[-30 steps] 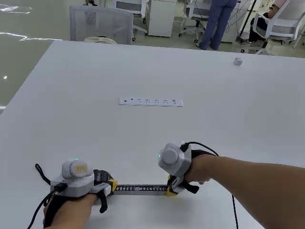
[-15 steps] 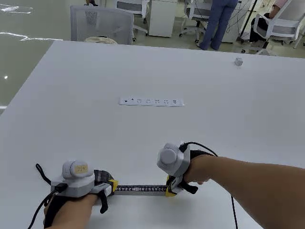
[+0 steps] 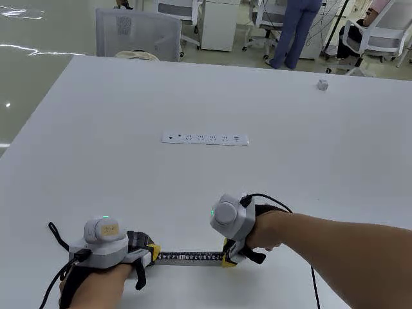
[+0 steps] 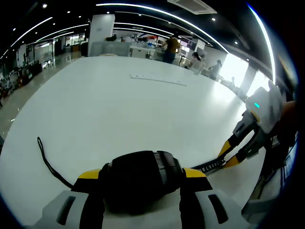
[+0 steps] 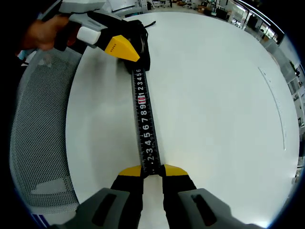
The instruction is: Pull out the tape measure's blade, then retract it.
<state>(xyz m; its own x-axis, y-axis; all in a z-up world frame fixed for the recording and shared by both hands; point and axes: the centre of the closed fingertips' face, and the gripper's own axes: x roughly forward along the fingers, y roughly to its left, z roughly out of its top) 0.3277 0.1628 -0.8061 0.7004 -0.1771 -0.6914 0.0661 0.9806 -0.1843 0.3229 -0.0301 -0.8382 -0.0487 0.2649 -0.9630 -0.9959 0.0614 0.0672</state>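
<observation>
A black tape measure case [image 4: 138,179] sits between the yellow-tipped jaws of my left gripper [image 4: 140,174], which is shut on it. In the head view this left gripper [image 3: 148,253] rests at the table's near left with the case [image 3: 136,239] in it. The blade [image 3: 188,257] runs flat along the table to my right gripper [image 3: 226,259], which is shut on its end. In the right gripper view the numbered blade [image 5: 144,119] stretches from the right gripper [image 5: 152,171] to the case [image 5: 141,43] and the left gripper [image 5: 119,47]. A short length is out.
A white power strip [image 3: 205,138] lies mid-table, and a small grey object [image 3: 322,84] sits far right. The case's black wrist strap [image 4: 47,160] trails on the white table [image 3: 96,141]. Office chairs [image 3: 136,33] and a standing person [image 3: 295,29] are beyond the far edge.
The right gripper has edged slightly left toward the left gripper, so the exposed blade is a little shorter. The left gripper has stayed put.
</observation>
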